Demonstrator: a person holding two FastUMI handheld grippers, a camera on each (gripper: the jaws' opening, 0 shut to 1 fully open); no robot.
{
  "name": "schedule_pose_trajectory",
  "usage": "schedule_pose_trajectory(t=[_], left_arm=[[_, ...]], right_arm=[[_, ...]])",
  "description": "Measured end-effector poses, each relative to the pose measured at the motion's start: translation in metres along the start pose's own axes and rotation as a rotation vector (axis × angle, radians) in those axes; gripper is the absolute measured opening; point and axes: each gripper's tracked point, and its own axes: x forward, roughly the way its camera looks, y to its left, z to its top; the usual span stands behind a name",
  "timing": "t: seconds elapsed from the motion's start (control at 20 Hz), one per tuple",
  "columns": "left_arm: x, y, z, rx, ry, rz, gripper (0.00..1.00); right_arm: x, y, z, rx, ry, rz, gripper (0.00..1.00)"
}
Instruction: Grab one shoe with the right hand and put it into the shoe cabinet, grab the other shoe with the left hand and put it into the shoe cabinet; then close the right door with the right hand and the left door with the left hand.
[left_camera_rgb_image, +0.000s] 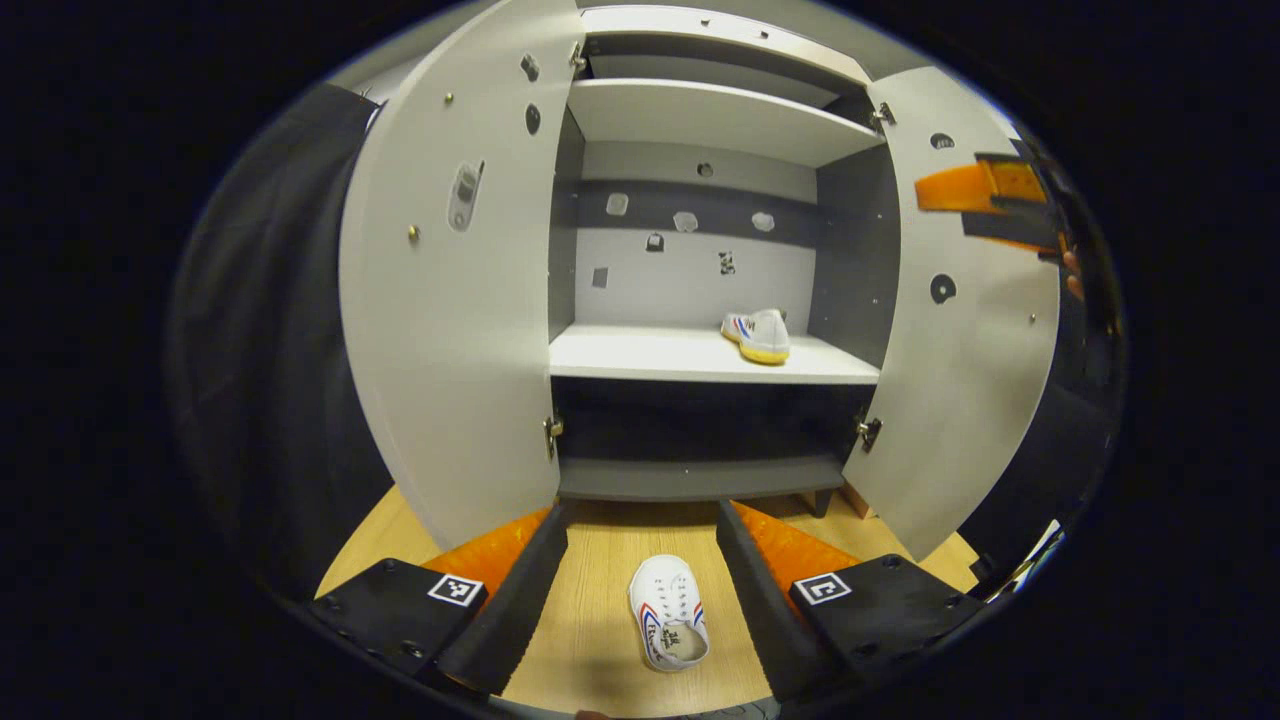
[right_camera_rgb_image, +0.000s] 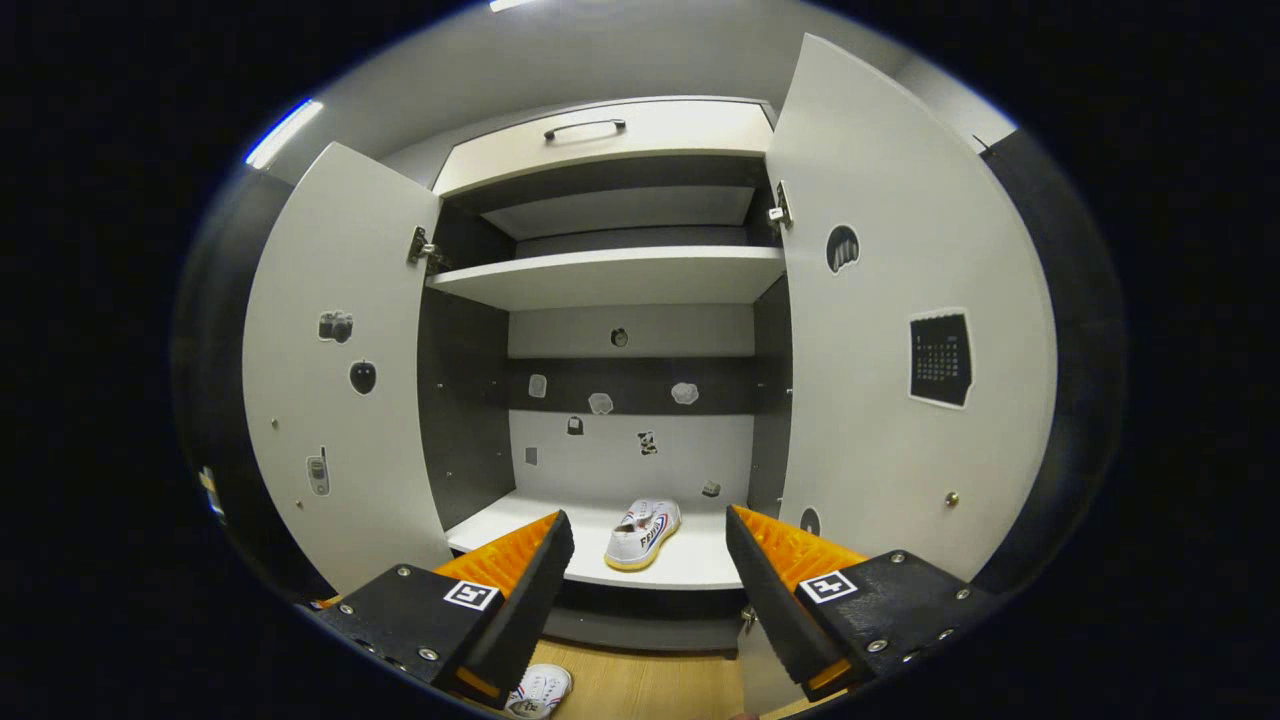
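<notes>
We held both grippers, left (left_camera_rgb_image: 642, 560) and right (right_camera_rgb_image: 650, 575), with fingers spread wide; one shoe (right_camera_rgb_image: 643, 534) sat on the cabinet shelf (right_camera_rgb_image: 690, 572), the other shoe (left_camera_rgb_image: 668, 625) on the floor (left_camera_rgb_image: 600, 560).

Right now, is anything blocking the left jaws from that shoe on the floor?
Nothing visible. The shoe on the floor lies on bare wood between the left gripper's open jaws. Both cabinet doors stand open, and the shelf holds only the other shoe to one side.

Pale wood floor (left_camera_rgb_image: 600, 640) at six o'clock. Small stickers (right_camera_rgb_image: 600, 403) scattered across the back panel at centre. Calendar sticker (right_camera_rgb_image: 940, 358) at three o'clock. Ceiling light strip (right_camera_rgb_image: 284, 131) at ten o'clock.
</notes>
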Motion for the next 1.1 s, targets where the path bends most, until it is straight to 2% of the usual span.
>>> schedule_pose_trajectory(t=[0.15,0.3,0.5,0.6,0.8,1.1], left_arm=[[0.034,0.0,-0.057,-0.024,0.1,-0.018,0.97],[0.06,0.003,-0.11,-0.003,0.191,-0.014,0.99],[0.082,0.007,-0.172,0.058,0.28,-0.012,0.98],[0.084,0.004,-0.203,0.047,0.352,-0.006,0.99],[0.091,0.008,-0.24,0.044,0.423,0.002,0.98],[0.095,0.008,-0.26,-0.016,0.496,-0.003,0.98]], right_arm=[[-0.013,-0.006,0.005,-0.013,-0.023,-0.011,0.93],[-0.023,-0.013,0.004,-0.011,-0.026,-0.032,0.93],[-0.03,-0.024,-0.002,-0.022,-0.018,-0.062,0.93],[-0.033,-0.03,-0.007,-0.035,-0.005,-0.076,0.93],[-0.036,-0.033,-0.019,-0.042,0.018,-0.079,0.94],[-0.039,-0.041,-0.038,-0.027,0.063,-0.091,0.94]])
